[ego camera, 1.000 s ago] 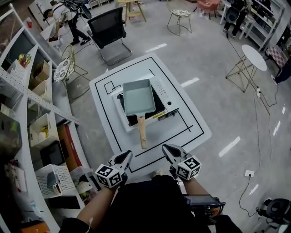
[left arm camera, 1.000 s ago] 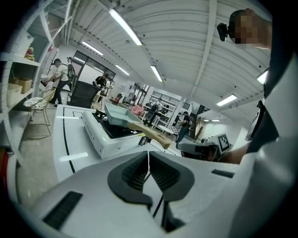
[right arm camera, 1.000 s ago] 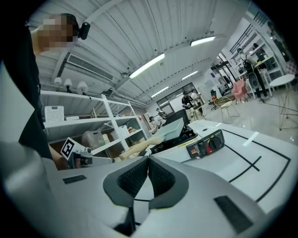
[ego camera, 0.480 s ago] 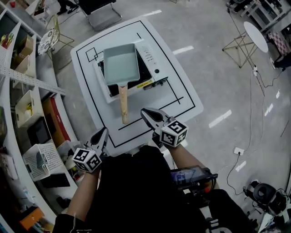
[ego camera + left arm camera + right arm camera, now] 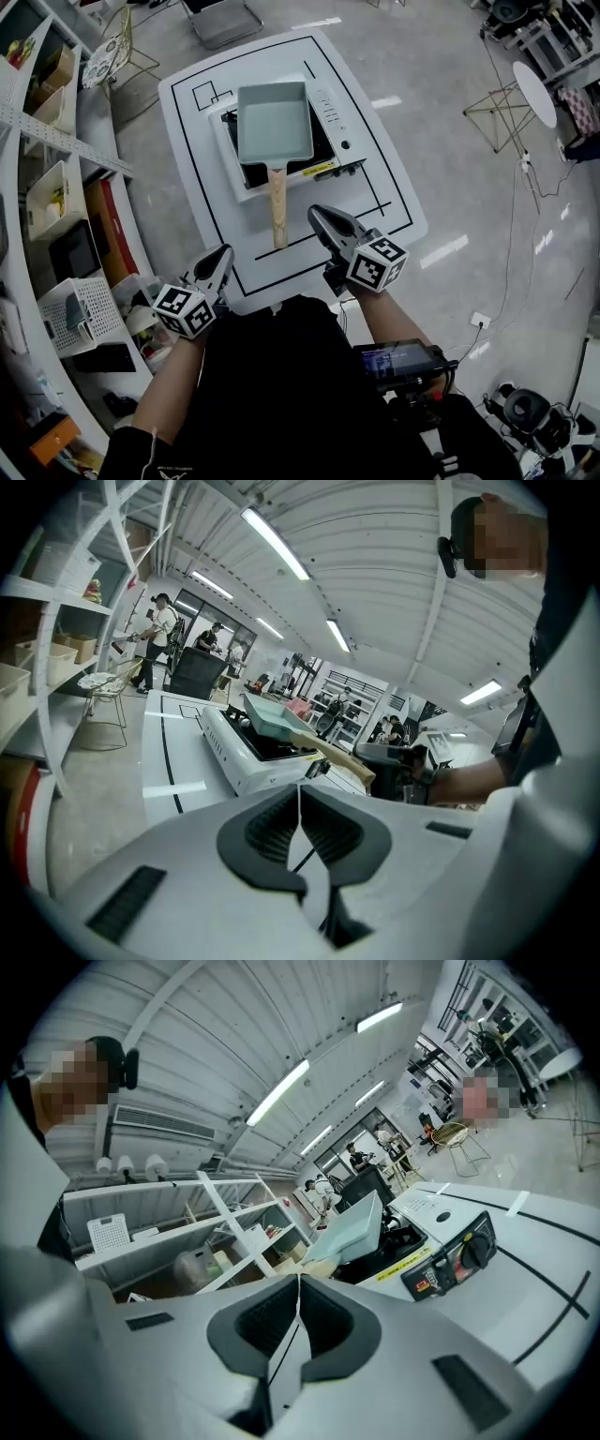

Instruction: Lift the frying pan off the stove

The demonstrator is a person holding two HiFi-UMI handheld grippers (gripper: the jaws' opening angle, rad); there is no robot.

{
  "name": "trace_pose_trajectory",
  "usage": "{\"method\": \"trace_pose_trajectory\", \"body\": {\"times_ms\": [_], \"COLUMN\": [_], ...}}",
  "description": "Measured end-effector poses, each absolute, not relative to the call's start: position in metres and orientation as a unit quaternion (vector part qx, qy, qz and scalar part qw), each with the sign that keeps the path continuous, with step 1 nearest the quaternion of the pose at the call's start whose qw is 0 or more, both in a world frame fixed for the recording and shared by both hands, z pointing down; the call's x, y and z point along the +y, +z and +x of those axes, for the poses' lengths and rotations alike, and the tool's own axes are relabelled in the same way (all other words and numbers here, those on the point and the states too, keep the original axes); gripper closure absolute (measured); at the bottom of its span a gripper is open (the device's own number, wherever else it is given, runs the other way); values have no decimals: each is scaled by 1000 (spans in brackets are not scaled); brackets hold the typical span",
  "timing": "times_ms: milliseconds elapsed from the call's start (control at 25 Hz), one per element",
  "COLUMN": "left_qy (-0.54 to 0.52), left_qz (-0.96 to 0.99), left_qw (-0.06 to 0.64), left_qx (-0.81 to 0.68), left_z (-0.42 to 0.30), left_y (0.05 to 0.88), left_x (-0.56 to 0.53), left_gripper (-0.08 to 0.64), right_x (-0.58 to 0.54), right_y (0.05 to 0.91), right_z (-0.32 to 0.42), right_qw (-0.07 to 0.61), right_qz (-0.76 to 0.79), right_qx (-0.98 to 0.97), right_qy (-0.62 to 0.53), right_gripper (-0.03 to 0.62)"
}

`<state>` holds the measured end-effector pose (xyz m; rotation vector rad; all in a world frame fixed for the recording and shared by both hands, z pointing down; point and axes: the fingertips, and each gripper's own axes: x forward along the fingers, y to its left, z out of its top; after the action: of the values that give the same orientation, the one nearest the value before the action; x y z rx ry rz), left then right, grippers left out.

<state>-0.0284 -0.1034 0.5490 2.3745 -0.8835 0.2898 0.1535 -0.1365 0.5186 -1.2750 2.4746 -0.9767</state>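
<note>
A pale green rectangular frying pan [image 5: 274, 122] sits on a white single-burner stove [image 5: 328, 108] on the white table [image 5: 384, 192]. Its wooden handle [image 5: 278, 206] points toward me. My right gripper [image 5: 316, 214] hovers just right of the handle's end, shut and holding nothing. My left gripper [image 5: 225, 253] hangs at the table's near-left edge, also shut and holding nothing. The left gripper view shows its jaws [image 5: 300, 785] closed, with the pan [image 5: 267, 714] and handle [image 5: 342, 754] ahead. In the right gripper view the jaws [image 5: 298, 1279] are closed, and the pan [image 5: 356, 1227] and stove [image 5: 441, 1260] lie ahead.
White shelving [image 5: 56, 141] with boxes and baskets runs along the left, close to the table. A folding chair [image 5: 220, 19] stands beyond the table's far side. A round side table [image 5: 536, 89] stands at the far right, and cables [image 5: 511, 253] trail over the floor.
My right gripper has moved forward over the table to beside the handle's end. The left gripper has stayed near the table's front edge. Both stayed shut while the head view shifted.
</note>
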Motion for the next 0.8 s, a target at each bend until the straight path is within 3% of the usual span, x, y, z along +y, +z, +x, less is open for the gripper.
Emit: {"method": "trace_pose_trajectory", "body": {"times_ms": [280,320,440,800], "left_qy": [99,98,93,67], "left_qz": [890,889,886,878], "left_qw": [287,289,294,309], "left_qx": [-340,-341,-345,-358], "left_z": [-37,-39,-42,-54], "left_y": [549,549,551,548], "left_x": [-107,-106,-105,-104], "left_gripper": [546,546,546,546], "right_x": [-156,-159,-166,-169], "right_y": [512,512,519,532], "right_z": [145,142,136,103], "right_qw": [109,109,110,83], "right_qz": [-393,-389,-379,-333], "right_qx": [838,836,818,802], "right_qy": [-363,-371,-418,-489], "right_gripper": [561,545,414,362]}}
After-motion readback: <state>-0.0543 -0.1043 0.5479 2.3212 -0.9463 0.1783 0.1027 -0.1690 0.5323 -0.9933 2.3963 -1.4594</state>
